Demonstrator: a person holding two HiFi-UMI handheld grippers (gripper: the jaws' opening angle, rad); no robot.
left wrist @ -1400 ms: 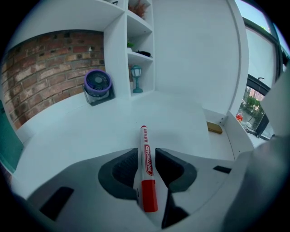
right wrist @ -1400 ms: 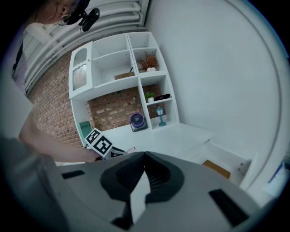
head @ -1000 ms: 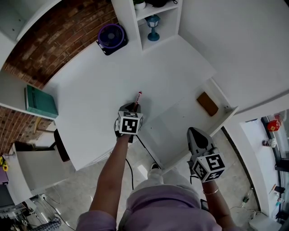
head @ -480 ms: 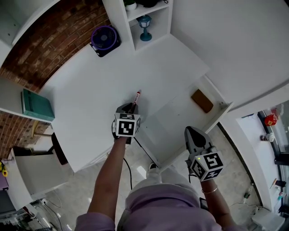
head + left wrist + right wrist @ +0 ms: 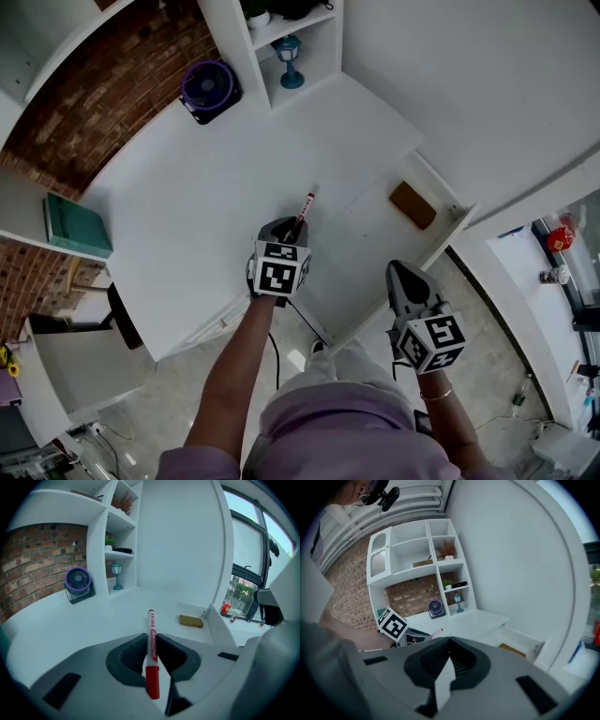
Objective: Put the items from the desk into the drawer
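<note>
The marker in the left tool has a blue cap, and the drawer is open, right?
Not quite: the marker clamped in the left tool has a red cap, not blue, as the left gripper view shows. The drawer is open, yes.

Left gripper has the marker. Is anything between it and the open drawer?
Nothing visible does. Only bare desk lies between the marker, clamped in the left gripper, and the open drawer. A brown block lies at one end of the drawer; the rest is free. The right gripper hangs by the drawer's front, off the path.
</note>
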